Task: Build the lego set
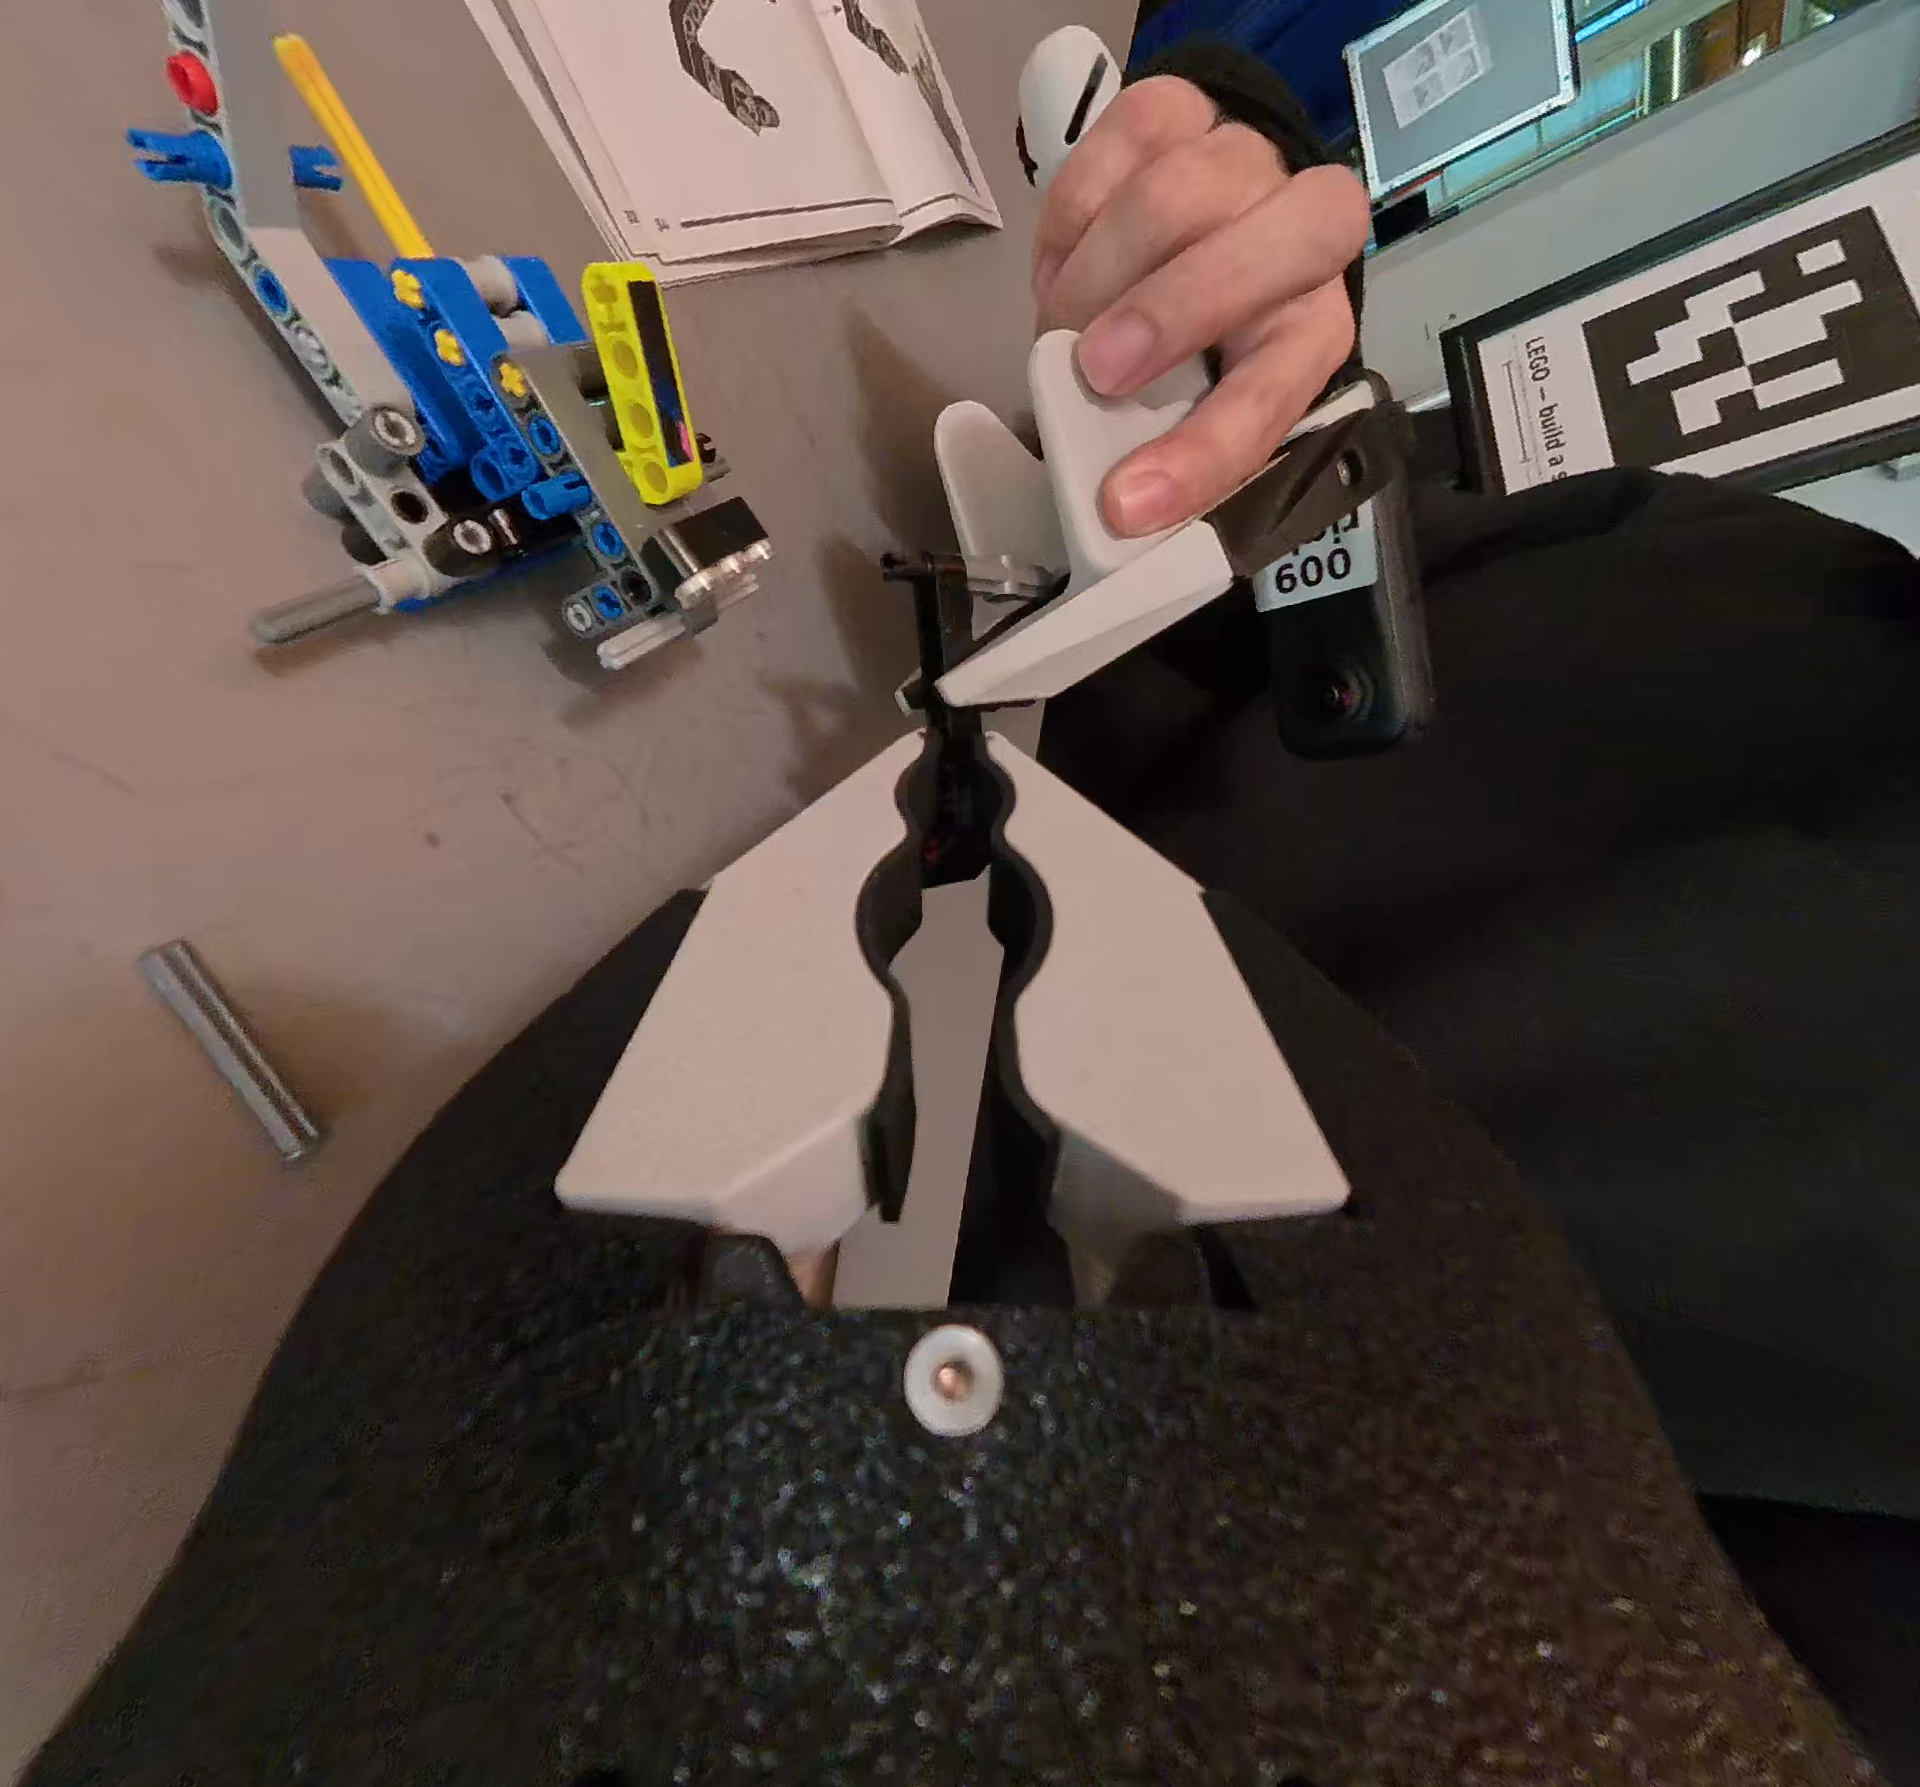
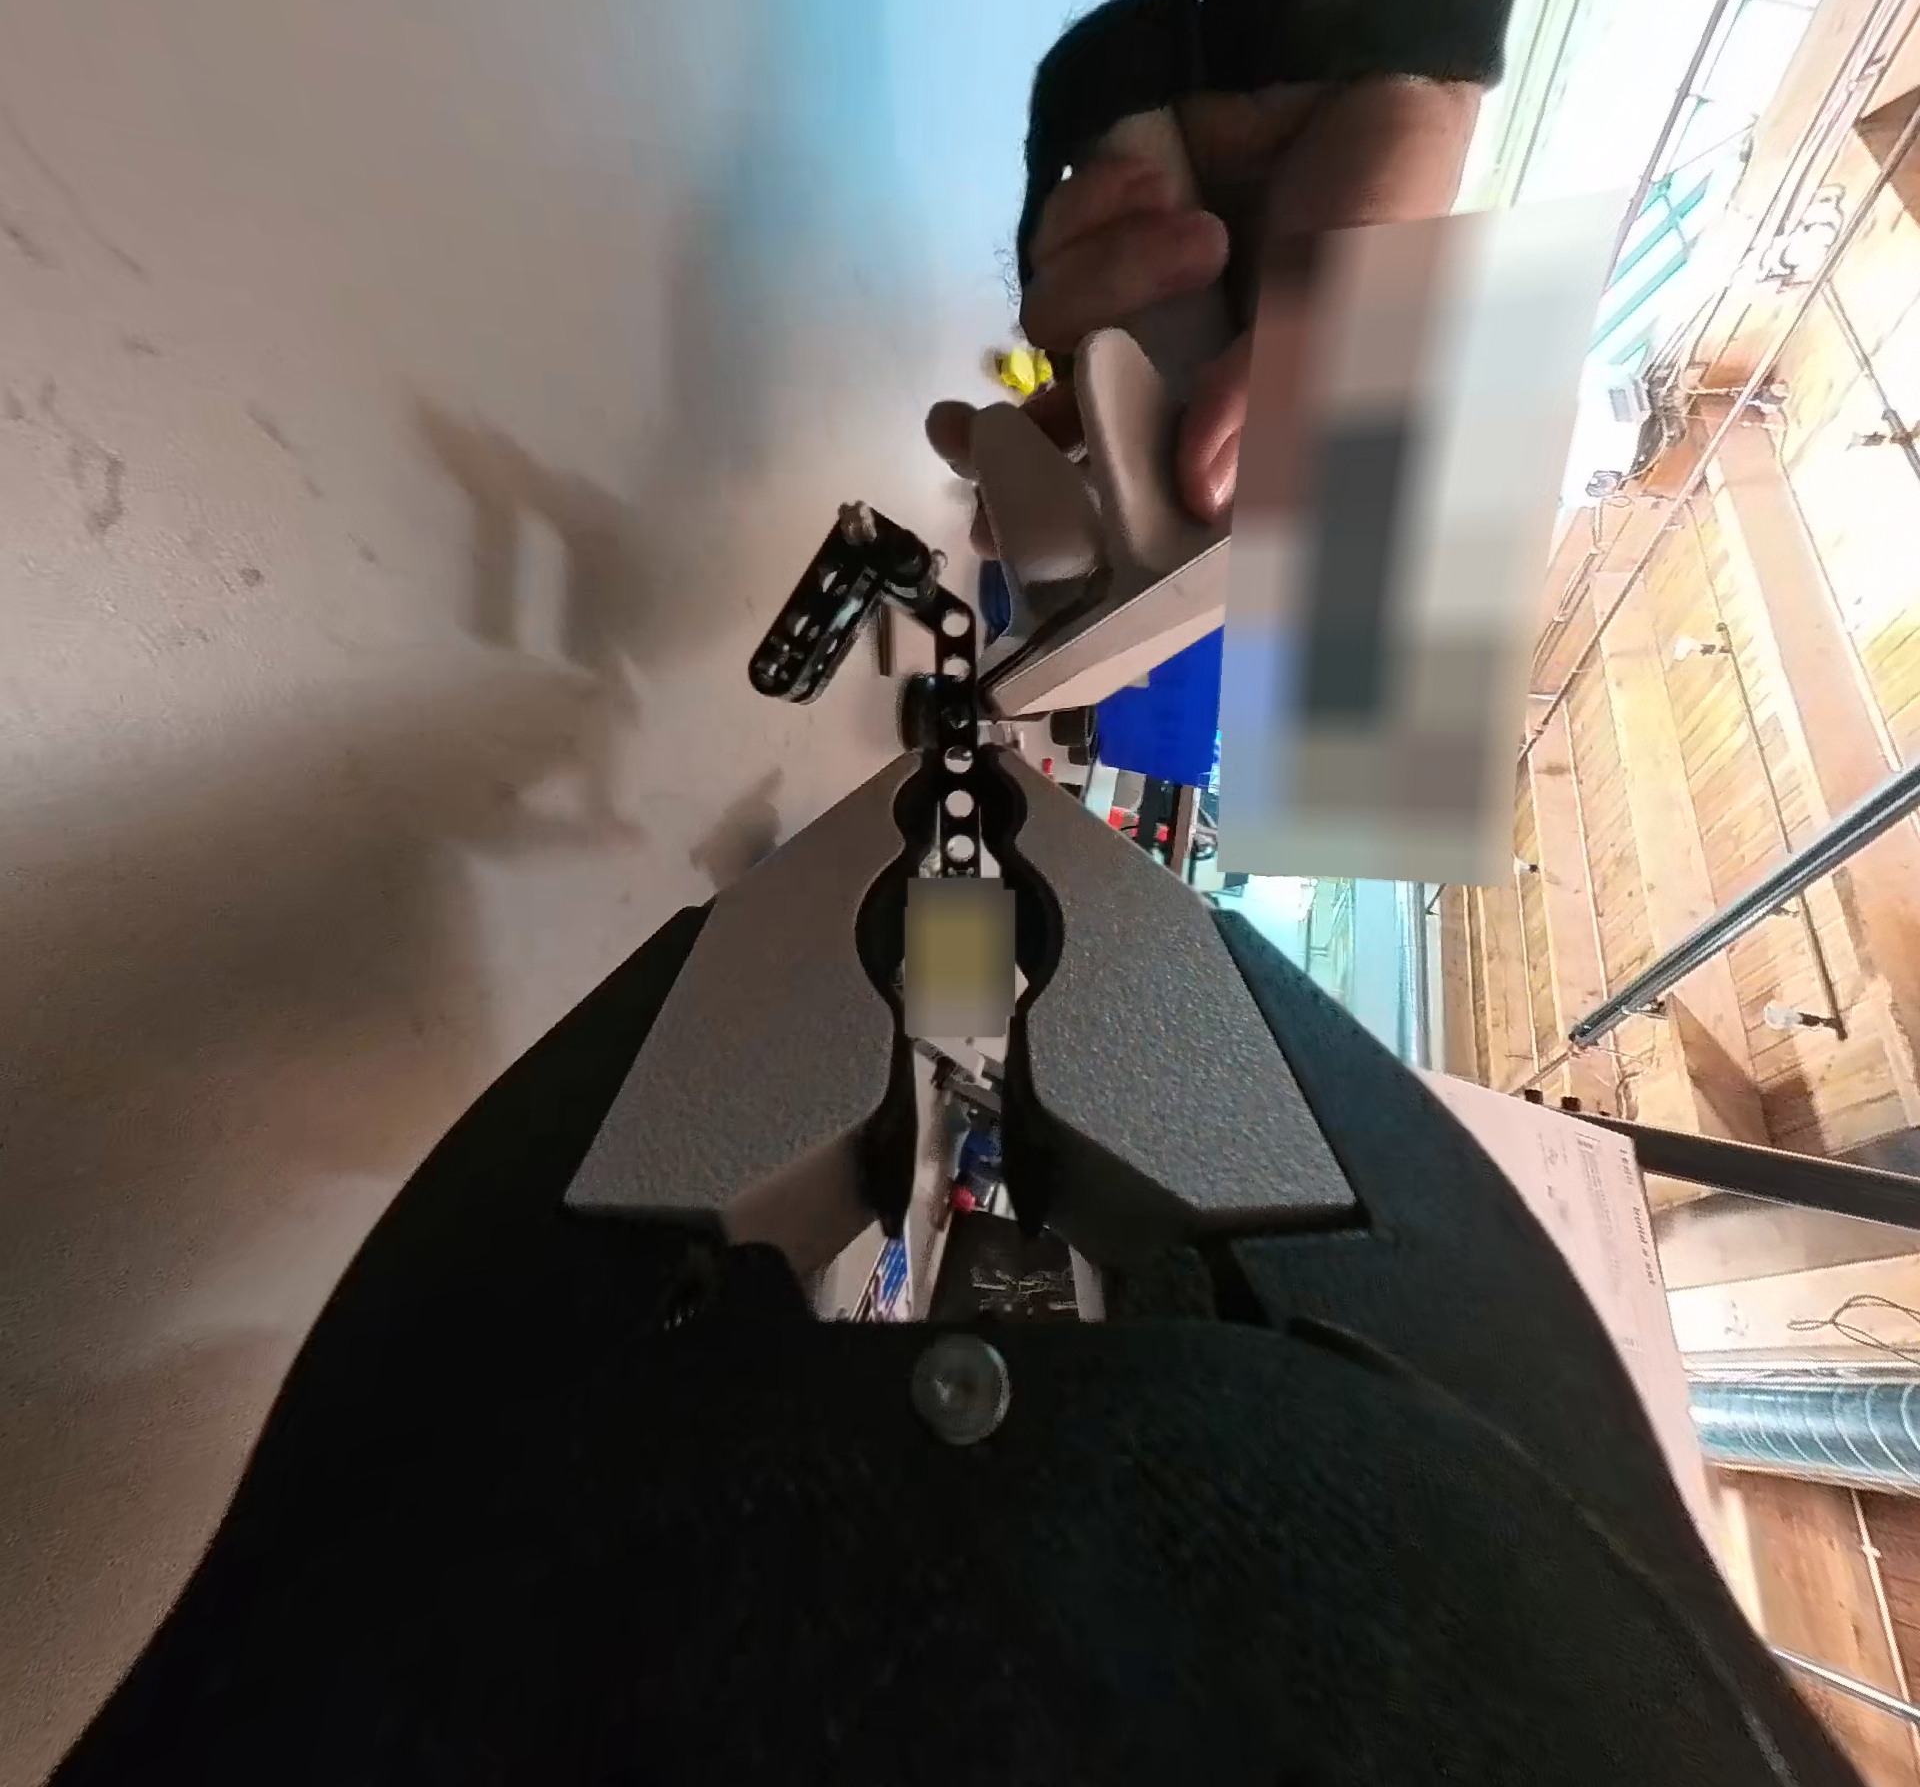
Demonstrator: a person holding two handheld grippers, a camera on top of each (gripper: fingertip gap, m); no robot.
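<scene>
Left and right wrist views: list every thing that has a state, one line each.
left gripper: closed on the black perforated beam.
right gripper: closed on the same beam.
black perforated beam: lifted off the table, gripped from both sides.
blue and yellow brick assembly: partly built, lying on the table.
instruction booklet: open, flat.
metal rod: loose on the table.
small screen: on.
</scene>
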